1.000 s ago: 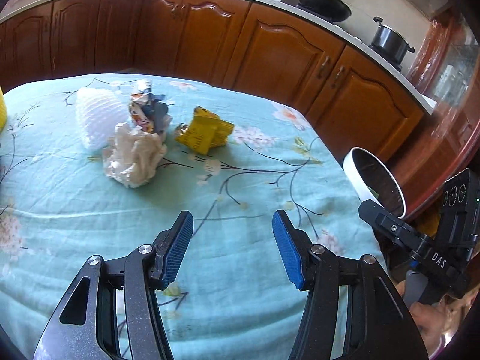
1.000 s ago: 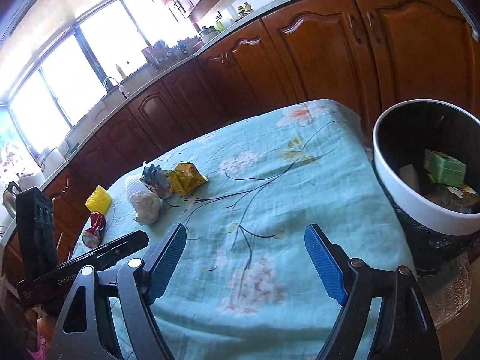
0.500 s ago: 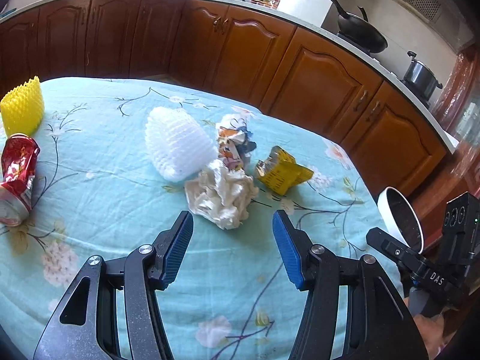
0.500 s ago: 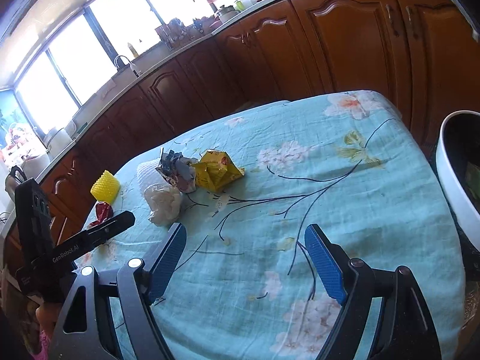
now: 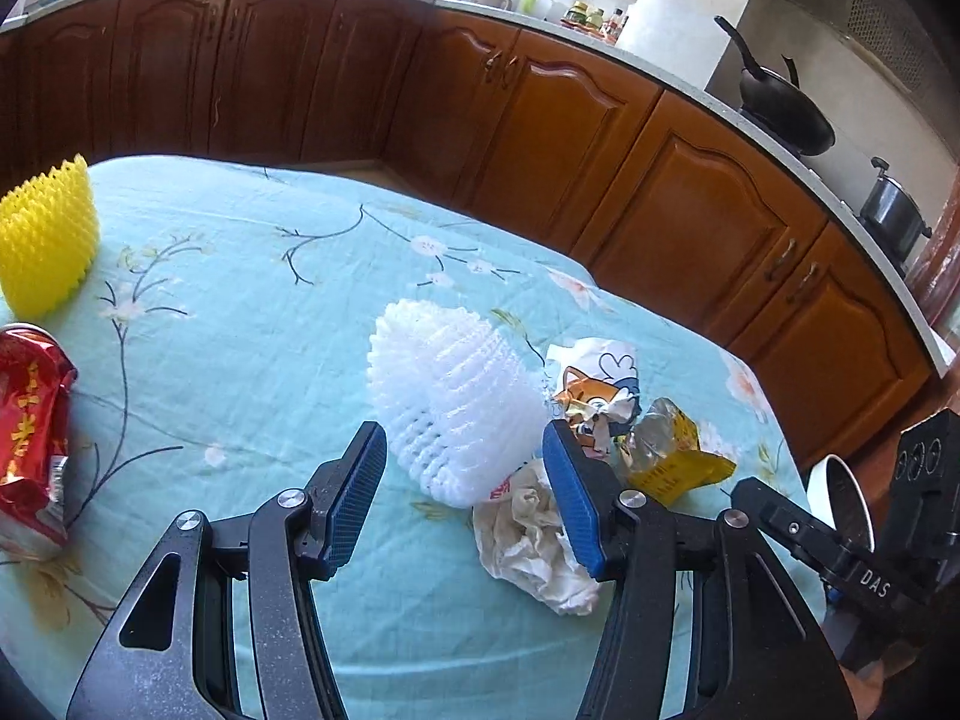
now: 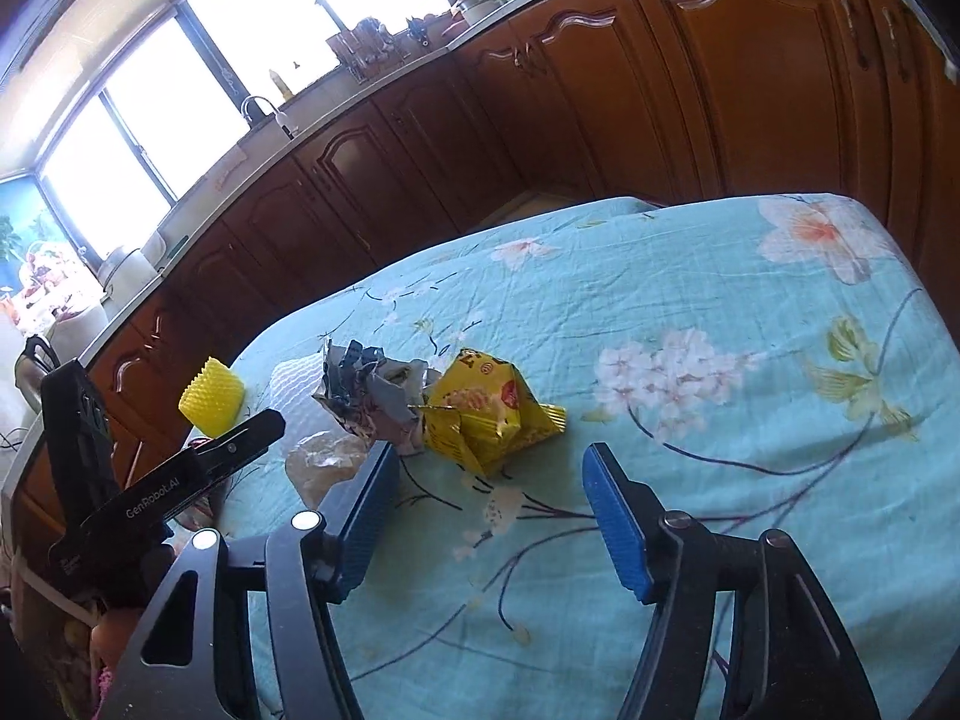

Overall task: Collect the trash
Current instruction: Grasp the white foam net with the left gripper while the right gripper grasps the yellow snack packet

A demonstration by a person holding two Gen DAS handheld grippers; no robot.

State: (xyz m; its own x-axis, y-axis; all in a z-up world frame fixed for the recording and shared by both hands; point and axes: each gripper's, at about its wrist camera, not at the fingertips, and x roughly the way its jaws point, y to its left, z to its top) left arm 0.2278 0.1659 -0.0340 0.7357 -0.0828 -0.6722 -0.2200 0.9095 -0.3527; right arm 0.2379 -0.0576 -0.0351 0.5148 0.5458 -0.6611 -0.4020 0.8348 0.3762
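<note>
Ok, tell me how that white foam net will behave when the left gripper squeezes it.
The white foam net looks like open mesh, so it will probably squash flat and weigh little. Its ribbed surface should grip the left gripper pads.

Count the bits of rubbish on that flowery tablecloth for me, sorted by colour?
Yellow: 2, foam net sleeve and snack wrapper
White: 2, foam net sleeve and crumpled tissue
Red: 1, snack bag
Multicoloured: 1, cartoon wrapper
Total: 6
</note>
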